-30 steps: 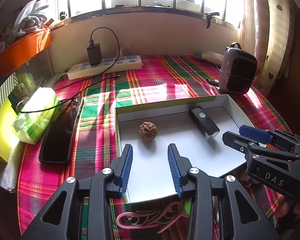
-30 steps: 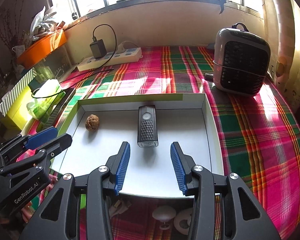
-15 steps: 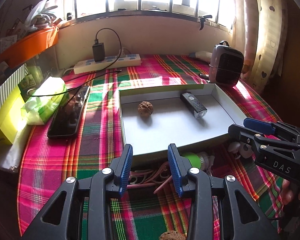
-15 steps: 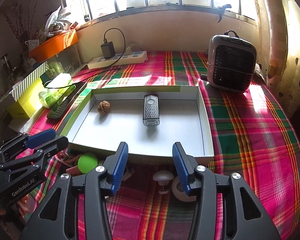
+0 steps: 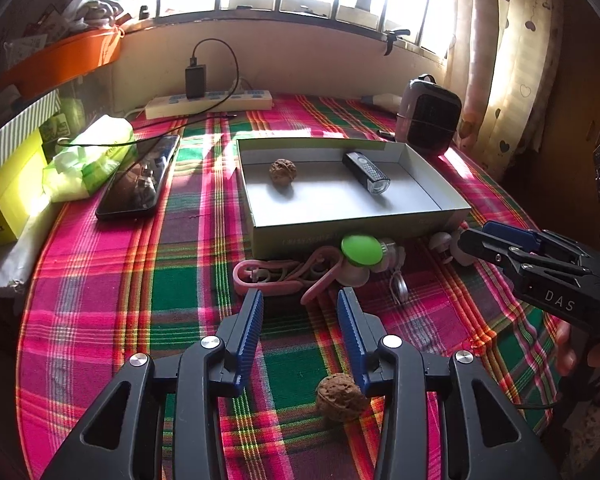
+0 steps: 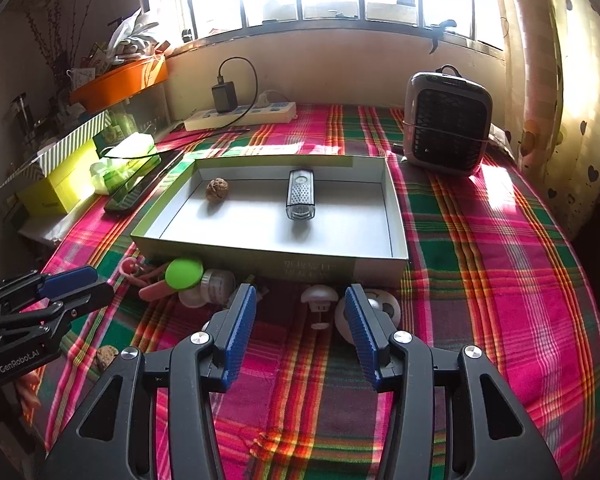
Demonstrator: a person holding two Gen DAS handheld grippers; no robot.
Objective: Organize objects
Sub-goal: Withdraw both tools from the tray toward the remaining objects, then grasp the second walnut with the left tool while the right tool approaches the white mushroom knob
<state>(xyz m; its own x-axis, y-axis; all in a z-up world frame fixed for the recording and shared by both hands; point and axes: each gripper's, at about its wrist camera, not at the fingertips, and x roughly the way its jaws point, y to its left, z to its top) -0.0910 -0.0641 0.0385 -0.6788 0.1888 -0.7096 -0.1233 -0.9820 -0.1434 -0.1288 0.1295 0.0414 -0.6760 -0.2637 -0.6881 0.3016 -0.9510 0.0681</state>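
Tray (image 5: pixel 360 222), mid-table: one walnut (image 5: pixel 283 169) and a bike light (image 5: pixel 366 171) already inside. Your left gripper (image 5: pixel 300 312), jaws just widened and empty, hangs over the loose walnut (image 5: pixel 337 398) at the table's near edge; your right gripper (image 6: pixel 300 316) is open, empty. Next, judged: lower the left, close on that walnut.

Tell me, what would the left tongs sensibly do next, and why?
Probably ease down and slightly right to close on the loose walnut. The left tongs, which have just been opening, hold nothing, and that walnut lies on the cloth just below the right blue pad, while its twin walnut already sits in the box.
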